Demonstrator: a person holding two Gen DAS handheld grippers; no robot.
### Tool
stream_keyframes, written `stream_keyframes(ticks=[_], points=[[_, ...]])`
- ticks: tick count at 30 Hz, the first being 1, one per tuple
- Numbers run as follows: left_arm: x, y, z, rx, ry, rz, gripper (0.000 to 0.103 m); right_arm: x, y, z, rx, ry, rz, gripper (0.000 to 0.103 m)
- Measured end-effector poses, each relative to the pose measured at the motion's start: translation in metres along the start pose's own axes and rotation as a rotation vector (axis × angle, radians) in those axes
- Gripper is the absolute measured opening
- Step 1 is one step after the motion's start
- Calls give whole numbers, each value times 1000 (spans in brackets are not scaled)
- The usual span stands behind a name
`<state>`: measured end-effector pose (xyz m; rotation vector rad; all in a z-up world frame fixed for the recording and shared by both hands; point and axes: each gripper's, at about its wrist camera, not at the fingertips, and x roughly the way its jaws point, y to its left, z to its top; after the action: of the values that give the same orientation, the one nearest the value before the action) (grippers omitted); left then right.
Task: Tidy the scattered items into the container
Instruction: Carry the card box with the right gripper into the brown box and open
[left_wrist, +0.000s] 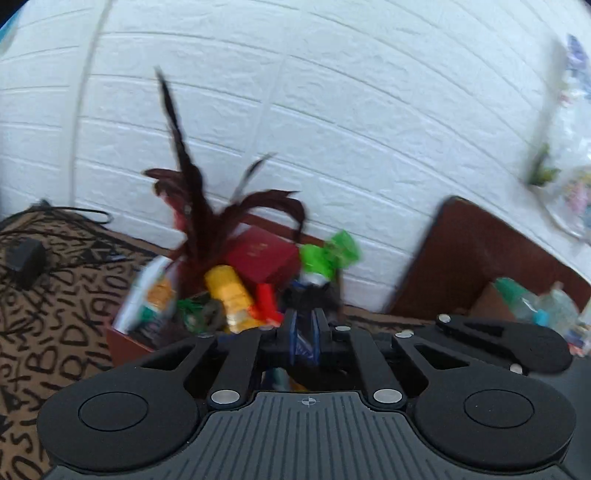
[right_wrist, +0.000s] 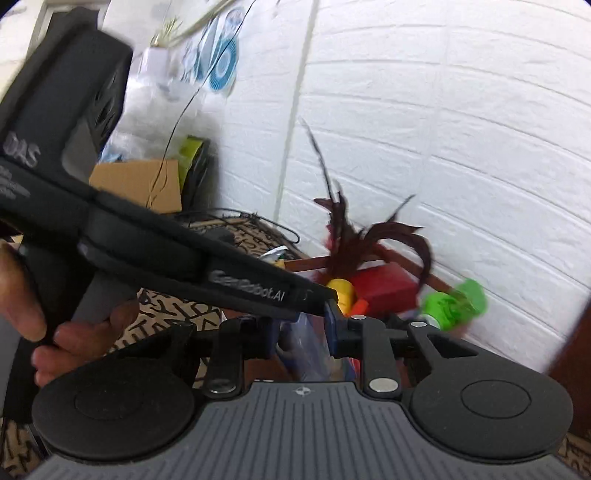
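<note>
In the left wrist view, the left tongs (left_wrist: 304, 328) are seen low in the centre, the blue-padded jaws drawn close with only a narrow dark slot between them. Whether something thin is pinched there cannot be told through the blur. They are aimed at the container (left_wrist: 125, 343), a reddish-brown box left of centre, presumably so that a delivery can be made. The box is already heaped: a dark feather toy (left_wrist: 192, 206) stands tallest, because its plumes will not lie flat. A yellow tube (left_wrist: 229, 291), a red box (left_wrist: 262, 254) and a bright green item (left_wrist: 328, 254) are propped against one another. The surface is covered by a brown cloth (left_wrist: 48, 332) printed with black letters. A black adapter (left_wrist: 26, 262) and its cables are left on it at the left edge. A white brick-pattern wall (left_wrist: 332, 110) fills the upper frame, and a dark wooden board (left_wrist: 469, 258) leans at the right.

In the right wrist view, the right tongs (right_wrist: 304, 325) are held moderately narrow. A pale bluish film is seen between the jaws, but a grip on it cannot be confirmed. The left tool crosses from the upper left, gripped by a hand (right_wrist: 74, 332), and its tip hides one finger. The heaped items lie right of centre, and a cardboard box (right_wrist: 136, 184) sits upper left
</note>
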<state>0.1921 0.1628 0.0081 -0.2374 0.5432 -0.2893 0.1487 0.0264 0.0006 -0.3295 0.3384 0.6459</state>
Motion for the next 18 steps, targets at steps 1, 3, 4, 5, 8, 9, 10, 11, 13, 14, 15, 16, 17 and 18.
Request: stream_keyframes(ticks=[1, 3, 4, 5, 8, 9, 10, 11, 13, 14, 15, 16, 17, 18], points=[[7, 2, 1, 12, 13, 24, 23, 9, 3, 1, -28, 9, -4, 29], [18, 10, -1, 37, 33, 49, 26, 18, 2, -2, -7, 13, 28, 30], [20, 15, -3, 32, 39, 54, 29, 19, 0, -5, 16, 17, 45, 30], [20, 20, -5, 26, 39, 56, 39, 18, -3, -8, 32, 16, 52, 33], [14, 30, -9, 13, 21, 59, 49, 7, -10, -19, 51, 6, 32, 47], [12, 32, -10, 9, 20, 56, 50, 5, -11, -21, 56, 11, 23, 49], [10, 33, -10, 1, 21, 51, 51, 1, -12, -24, 63, 19, 13, 50], [9, 33, -11, -7, 21, 45, 51, -3, -13, -27, 72, 23, 6, 51], [7, 29, -11, -3, 9, 42, 51, -9, -14, -33, 84, 23, -5, 52], [6, 27, -12, 8, 2, 45, 50, -11, -14, -35, 91, 30, -9, 56], [6, 25, -11, 18, 1, 52, 50, -11, -15, -38, 98, 40, -11, 56], [6, 24, -11, 22, 2, 58, 51, -10, -16, -39, 105, 51, -11, 56], [6, 24, -10, 19, 5, 63, 54, -9, -16, -41, 111, 65, -7, 55], [5, 25, -10, 12, 3, 65, 58, -10, -17, -42, 118, 74, -1, 54]])
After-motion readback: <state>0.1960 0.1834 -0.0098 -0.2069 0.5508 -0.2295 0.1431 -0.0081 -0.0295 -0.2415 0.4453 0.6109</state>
